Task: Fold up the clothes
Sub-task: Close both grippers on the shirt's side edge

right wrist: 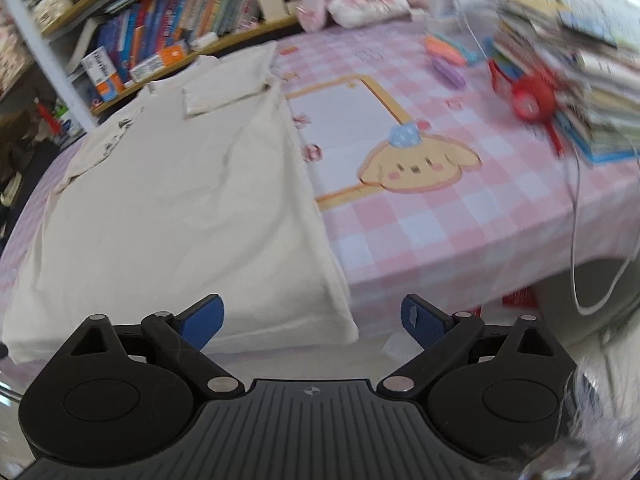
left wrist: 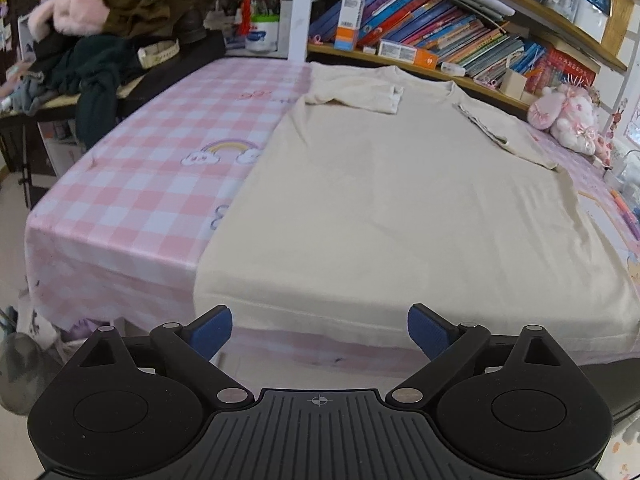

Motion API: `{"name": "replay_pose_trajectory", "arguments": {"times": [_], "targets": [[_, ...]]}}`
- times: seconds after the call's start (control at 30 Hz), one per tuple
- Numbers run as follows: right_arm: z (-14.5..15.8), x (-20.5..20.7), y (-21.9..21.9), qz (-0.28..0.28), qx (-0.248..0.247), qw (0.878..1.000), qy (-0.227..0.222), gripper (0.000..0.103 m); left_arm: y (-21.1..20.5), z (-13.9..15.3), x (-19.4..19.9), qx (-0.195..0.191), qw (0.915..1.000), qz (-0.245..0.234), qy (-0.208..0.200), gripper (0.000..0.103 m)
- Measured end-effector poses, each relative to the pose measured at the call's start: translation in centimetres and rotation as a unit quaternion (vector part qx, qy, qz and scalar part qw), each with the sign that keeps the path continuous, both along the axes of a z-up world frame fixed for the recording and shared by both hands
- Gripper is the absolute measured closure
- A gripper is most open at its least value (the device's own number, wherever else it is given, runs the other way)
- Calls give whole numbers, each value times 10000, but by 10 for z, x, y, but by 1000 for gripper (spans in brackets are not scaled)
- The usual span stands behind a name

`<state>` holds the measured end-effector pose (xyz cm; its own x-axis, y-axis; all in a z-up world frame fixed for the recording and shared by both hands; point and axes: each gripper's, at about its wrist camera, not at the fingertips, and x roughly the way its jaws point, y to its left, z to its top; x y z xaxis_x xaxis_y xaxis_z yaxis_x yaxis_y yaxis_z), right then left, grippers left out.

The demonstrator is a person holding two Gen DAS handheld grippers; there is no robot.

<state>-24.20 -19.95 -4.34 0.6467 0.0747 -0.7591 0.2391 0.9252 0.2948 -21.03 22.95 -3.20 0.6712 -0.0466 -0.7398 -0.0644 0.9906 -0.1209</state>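
A cream T-shirt (left wrist: 384, 200) lies flat on the pink checked tablecloth (left wrist: 152, 184), collar far, hem hanging over the near edge. Both sleeves are folded inward over the chest. My left gripper (left wrist: 320, 334) hovers open just in front of the hem, nothing between its blue pads. In the right wrist view the same cream T-shirt (right wrist: 172, 208) fills the left half. My right gripper (right wrist: 312, 324) stands open by the shirt's near right hem corner, empty.
A heap of dark and pink clothes (left wrist: 108, 40) sits far left. Bookshelves (left wrist: 460, 28) run along the back. Plush toys (left wrist: 568, 116) rest at the far right. A stack of books (right wrist: 580, 80), a red object (right wrist: 532, 100) and a white cable (right wrist: 576, 220) crowd the right side.
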Motion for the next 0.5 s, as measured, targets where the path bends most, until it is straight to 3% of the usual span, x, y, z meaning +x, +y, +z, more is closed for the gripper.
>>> {"name": "replay_pose_trajectory", "arguments": {"times": [0.27, 0.37, 0.5], "targets": [[-18, 9, -25, -190, 952, 9951, 187, 22, 25, -10, 11, -162, 9997, 111, 119, 10], [-24, 22, -25, 25, 963, 9949, 314, 33, 35, -14, 15, -223, 9995, 152, 163, 20], [-27, 35, -25, 271, 953, 9944, 374, 41, 50, -20, 22, -302, 9991, 195, 234, 27]]}}
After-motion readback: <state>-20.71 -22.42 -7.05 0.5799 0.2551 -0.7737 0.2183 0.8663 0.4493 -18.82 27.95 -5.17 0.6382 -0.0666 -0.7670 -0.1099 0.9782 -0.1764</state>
